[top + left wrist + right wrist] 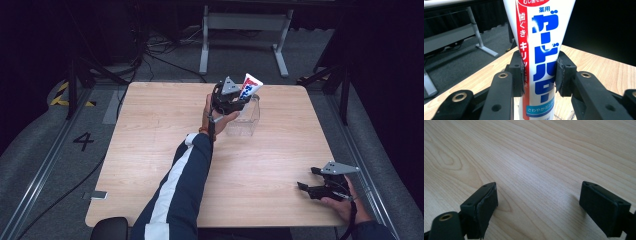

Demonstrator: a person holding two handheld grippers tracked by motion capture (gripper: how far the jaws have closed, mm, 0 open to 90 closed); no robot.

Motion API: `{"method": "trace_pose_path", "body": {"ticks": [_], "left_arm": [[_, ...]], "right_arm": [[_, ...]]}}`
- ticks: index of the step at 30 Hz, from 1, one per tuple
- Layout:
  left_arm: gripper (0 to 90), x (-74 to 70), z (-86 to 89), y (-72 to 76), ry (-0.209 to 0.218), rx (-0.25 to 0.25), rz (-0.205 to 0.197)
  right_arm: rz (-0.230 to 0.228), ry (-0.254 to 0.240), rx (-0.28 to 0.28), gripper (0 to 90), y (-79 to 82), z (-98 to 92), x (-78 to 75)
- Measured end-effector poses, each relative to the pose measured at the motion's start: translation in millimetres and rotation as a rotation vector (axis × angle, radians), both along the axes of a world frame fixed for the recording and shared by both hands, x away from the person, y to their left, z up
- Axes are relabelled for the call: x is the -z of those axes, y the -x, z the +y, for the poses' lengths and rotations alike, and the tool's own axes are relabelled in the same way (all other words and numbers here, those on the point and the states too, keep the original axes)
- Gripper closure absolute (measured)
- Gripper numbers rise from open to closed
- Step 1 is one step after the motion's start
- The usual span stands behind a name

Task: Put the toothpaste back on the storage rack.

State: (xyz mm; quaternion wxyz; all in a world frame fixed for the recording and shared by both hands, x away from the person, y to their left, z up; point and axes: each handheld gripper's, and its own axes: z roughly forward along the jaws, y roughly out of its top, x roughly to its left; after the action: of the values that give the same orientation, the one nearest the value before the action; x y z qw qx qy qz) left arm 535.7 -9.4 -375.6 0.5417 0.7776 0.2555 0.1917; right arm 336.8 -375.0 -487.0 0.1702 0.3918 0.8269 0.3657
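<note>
White toothpaste tube (541, 57): clenched upright between left gripper (231, 97) jaws, over clear container (243, 119) at counter (150, 150) far centre, likely for dropping in. Right gripper (539, 202): jaws released, idle over near-right counter.

Light wood-grain tabletop (150, 150), square with rounded corners, on grey carpet floor. Directly on it: one clear plastic container (246, 122), upright, toward the far edge near centre. Right claw (312, 182) sits low at the near-right corner; contact with the surface unclear.
</note>
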Motion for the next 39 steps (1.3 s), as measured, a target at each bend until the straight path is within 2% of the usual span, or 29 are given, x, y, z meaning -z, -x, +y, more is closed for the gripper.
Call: {"method": "trace_pose_path", "body": {"ticks": [3, 7, 8, 9, 20, 23, 27, 31, 34, 39], "left_arm": [[65.1, 3.1, -2.4, -1.4, -0.021, -0.012, -0.004], [65.0, 8.2, -2.3, -3.9, -0.024, -0.010, 0.008], [64.9, 9.4, -2.0, -4.7, -0.029, -0.012, 0.000], [64.9, 11.3, -2.1, -4.3, -0.030, -0.013, 0.016], [64.3, 24.7, 0.7, -6.2, -0.063, -0.022, 0.035], [64.1, 26.2, -0.2, -6.0, -0.071, -0.020, 0.038], [63.7, 27.4, -3.4, -5.3, -0.104, -0.016, 0.035], [63.6, 29.8, -6.2, -4.6, -0.103, -0.015, 0.045], [63.4, 30.7, -8.1, -4.6, -0.127, -0.008, 0.043], [63.1, 32.3, -9.5, -4.8, -0.137, 0.000, 0.047]], "right_arm": [[0.000, 0.000, 0.000, 15.4, 0.0, 0.0, 0.0], [-0.001, 0.000, 0.000, 15.3, 0.0, 0.0, 0.0], [0.000, 0.000, -0.001, 15.4, 0.0, 0.0, 0.0], [0.000, 0.000, 0.000, 15.4, 0.0, 0.0, 0.0], [0.002, 0.001, -0.001, 15.4, 0.0, -0.2, -0.2], [-0.002, 0.001, -0.001, 15.4, -0.2, -0.1, 0.0], [0.000, 0.002, -0.003, 15.3, -0.1, -0.2, -0.2], [0.000, 0.002, -0.002, 15.4, -0.1, -0.2, -0.2], [-0.001, 0.002, -0.002, 15.4, -0.2, -0.2, -0.1], [0.000, 0.001, -0.002, 15.4, -0.1, -0.2, -0.1]]}}
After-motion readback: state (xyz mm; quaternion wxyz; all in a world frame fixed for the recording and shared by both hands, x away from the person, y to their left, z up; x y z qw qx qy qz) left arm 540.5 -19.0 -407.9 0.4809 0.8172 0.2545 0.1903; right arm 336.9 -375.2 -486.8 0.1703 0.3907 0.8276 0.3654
